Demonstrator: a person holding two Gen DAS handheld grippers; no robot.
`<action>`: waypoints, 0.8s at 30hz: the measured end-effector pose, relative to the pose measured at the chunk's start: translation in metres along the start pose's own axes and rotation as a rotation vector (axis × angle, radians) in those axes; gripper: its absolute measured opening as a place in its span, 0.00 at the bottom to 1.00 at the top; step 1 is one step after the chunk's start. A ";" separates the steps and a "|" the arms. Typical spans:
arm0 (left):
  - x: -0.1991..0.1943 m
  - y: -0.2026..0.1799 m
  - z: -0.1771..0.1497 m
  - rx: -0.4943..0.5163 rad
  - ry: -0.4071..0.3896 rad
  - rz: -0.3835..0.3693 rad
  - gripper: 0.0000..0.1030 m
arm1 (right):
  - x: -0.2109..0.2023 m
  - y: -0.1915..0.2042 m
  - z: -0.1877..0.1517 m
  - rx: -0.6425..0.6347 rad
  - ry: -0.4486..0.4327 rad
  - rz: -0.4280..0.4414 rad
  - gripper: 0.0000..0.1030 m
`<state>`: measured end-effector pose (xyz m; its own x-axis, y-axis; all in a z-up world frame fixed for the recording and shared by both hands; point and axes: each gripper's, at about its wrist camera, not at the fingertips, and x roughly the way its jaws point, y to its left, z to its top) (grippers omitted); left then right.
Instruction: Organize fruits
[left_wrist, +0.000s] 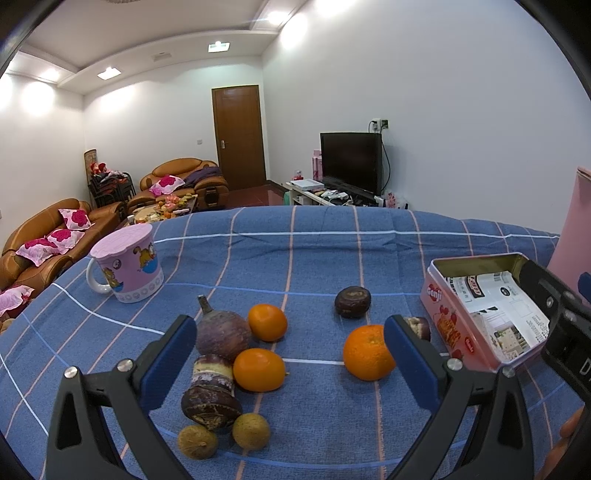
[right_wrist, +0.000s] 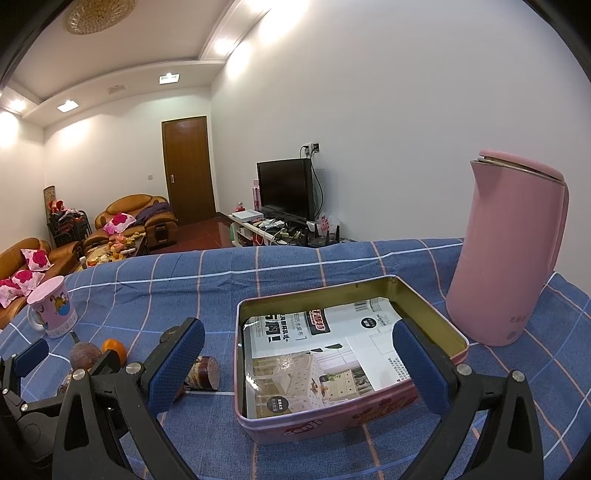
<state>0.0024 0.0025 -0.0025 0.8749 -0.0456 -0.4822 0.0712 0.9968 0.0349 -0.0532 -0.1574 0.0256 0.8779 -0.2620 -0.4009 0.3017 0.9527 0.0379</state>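
- Fruits (left_wrist: 258, 365) lie on the worktop (left_wrist: 332, 258) ahead of the left tool (left_wrist: 290, 363).
- Tin (right_wrist: 332, 354) sits under the right tool (right_wrist: 299, 363); kettle (right_wrist: 506, 251) behind-right.
- Mug (left_wrist: 127, 266) stands far left.

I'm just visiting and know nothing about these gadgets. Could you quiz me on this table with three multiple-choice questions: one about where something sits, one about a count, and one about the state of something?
1. Where does the tall pink kettle stand?
A. Behind the pink rectangular metal tin, at its far right corner
B. Beside the pink cartoon mug
C. Among the fruit

2. How many round orange tangerines lie on the blue checked cloth?
A. One
B. Three
C. Five

3. What state is the tin in?
A. Lid shut
B. Open, full of fruit
C. Open, holding only printed paper

Answers:
1. A, the right wrist view shows the kettle just past the tin's far right corner.
2. B, the left wrist view shows three.
3. C, no lid and no fruit inside, only the paper lining.
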 end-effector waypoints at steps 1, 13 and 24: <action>0.000 0.000 0.000 0.000 0.000 0.000 1.00 | 0.000 0.000 0.000 0.001 0.000 0.000 0.99; -0.001 0.001 0.001 0.000 -0.001 0.001 1.00 | 0.000 0.000 0.000 0.002 -0.002 -0.001 0.99; -0.001 0.001 0.001 0.001 -0.001 0.001 1.00 | -0.001 0.000 0.000 0.003 -0.004 0.000 0.99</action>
<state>0.0017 0.0033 -0.0014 0.8755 -0.0443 -0.4811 0.0707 0.9968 0.0368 -0.0536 -0.1570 0.0263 0.8792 -0.2631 -0.3972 0.3033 0.9520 0.0408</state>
